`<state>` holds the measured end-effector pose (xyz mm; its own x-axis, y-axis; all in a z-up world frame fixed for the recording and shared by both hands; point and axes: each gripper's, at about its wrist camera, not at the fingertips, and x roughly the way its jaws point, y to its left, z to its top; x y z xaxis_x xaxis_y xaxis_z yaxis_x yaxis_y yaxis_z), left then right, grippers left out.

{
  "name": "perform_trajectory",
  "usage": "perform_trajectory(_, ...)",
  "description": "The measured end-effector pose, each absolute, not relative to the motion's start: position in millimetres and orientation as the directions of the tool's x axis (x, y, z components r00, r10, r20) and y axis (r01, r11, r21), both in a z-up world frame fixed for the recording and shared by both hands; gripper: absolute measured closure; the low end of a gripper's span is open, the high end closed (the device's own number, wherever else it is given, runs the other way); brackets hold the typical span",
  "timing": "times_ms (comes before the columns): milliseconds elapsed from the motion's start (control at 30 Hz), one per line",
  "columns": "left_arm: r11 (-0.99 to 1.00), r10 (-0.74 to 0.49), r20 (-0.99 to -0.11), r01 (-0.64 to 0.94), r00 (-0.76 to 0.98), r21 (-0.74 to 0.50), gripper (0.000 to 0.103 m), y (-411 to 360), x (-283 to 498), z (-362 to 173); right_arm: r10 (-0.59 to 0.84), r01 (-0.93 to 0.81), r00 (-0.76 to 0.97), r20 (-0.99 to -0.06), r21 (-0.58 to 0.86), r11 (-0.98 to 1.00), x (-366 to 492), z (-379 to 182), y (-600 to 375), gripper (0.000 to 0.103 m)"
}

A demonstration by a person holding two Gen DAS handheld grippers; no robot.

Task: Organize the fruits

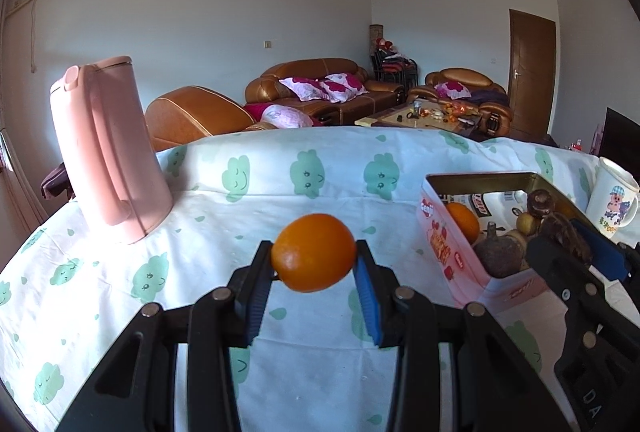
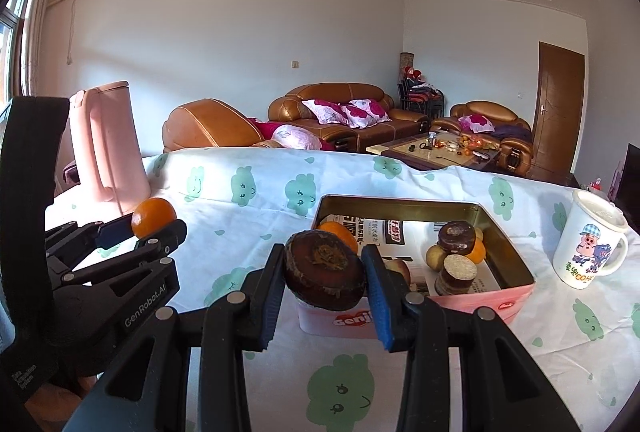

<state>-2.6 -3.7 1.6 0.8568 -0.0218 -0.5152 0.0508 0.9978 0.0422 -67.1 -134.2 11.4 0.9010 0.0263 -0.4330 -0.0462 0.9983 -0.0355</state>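
Orange (image 1: 314, 252): clamped between the two blue-padded fingers (image 1: 366, 296) of the left gripper (image 1: 314, 260), lifted clear of the worktop (image 1: 240, 216). From the right wrist view the same orange sits in front of the pink kettle (image 2: 106, 148), to the left of the tin box (image 2: 516, 260).

Right gripper (image 2: 325, 274): fingers closed on a dark brown, flattened round fruit (image 2: 325, 274), stem side facing the camera, held above the near left corner of the tin box.

Tin box contents: a second orange (image 2: 340, 234) at the near left, two more dark brown fruits (image 2: 456, 238) stacked near the right wall, a small yellowish fruit (image 2: 434, 256) beside them. Printed paper lines the bottom.

White cartoon mug (image 2: 588, 244) stands upright on the cloud-print cloth, right of the box, apart from it.
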Motion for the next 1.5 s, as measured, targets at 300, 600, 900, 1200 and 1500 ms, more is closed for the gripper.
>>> perform_trajectory(300, 0.985, -0.145, -0.506, 0.171, 0.850, 0.005, 0.062, -49, -2, 11, -0.081, 0.076, 0.906, -0.415, -0.031, 0.997, -63, 18, -182, 0.063)
perform_trajectory(600, 0.954, -0.290, -0.572, 0.276, 0.767, -0.114, 0.062, -108, 40, 13, -0.182, 0.199, 0.870, -0.459, -0.011, 0.980, -19, 20, -243, 0.063)
perform_trajectory(900, 0.954, -0.278, -0.606, 0.290, 0.745, -0.080, 0.062, -136, 68, -3, -0.133, 0.149, 0.829, -0.543, -0.015, 0.989, 35, 2, -261, 0.063)
perform_trajectory(1200, 0.961, -0.243, -0.589, 0.272, 0.771, -0.041, 0.053, -138, 71, -4, 0.031, 0.054, 0.811, -0.584, 0.128, 0.990, 54, -5, -278, 0.060)
perform_trajectory(1500, 0.955, -0.236, -0.474, 0.292, 0.848, 0.046, 0.000, -143, 32, 14, 0.202, -0.043, 0.875, -0.439, 0.346, 0.937, 25, 12, -291, 0.029)
